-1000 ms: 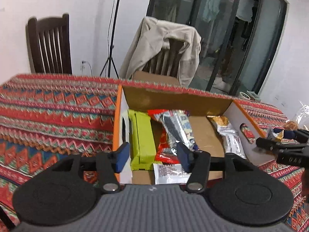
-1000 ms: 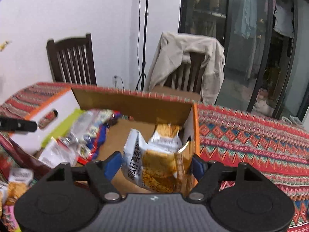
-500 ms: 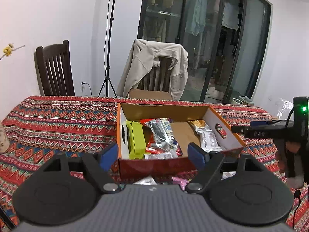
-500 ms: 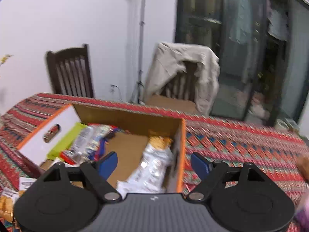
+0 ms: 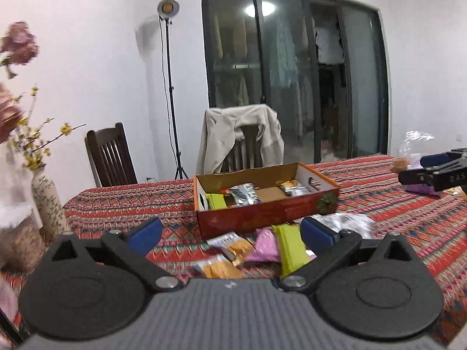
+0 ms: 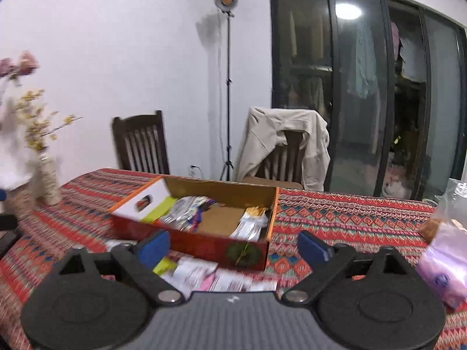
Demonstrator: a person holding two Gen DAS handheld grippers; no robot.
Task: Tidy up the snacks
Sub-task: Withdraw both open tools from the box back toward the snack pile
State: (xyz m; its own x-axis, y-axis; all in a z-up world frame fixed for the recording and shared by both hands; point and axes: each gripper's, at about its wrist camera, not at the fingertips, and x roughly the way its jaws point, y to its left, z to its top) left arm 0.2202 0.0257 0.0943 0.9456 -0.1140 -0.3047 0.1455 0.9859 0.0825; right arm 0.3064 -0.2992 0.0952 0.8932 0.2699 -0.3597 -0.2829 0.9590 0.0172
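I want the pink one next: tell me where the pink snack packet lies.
In the left wrist view, the pink snack packet lies on the tablecloth before the cardboard box, touching the green packet.

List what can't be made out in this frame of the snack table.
- Left wrist view: the loose packets near the claw body are partly hidden by it; print unreadable.
- Right wrist view: the packets before the box are motion-blurred.
- Both views: lower box contents hidden by its walls.
- Right wrist view: the purple bag is cut off by the edge.
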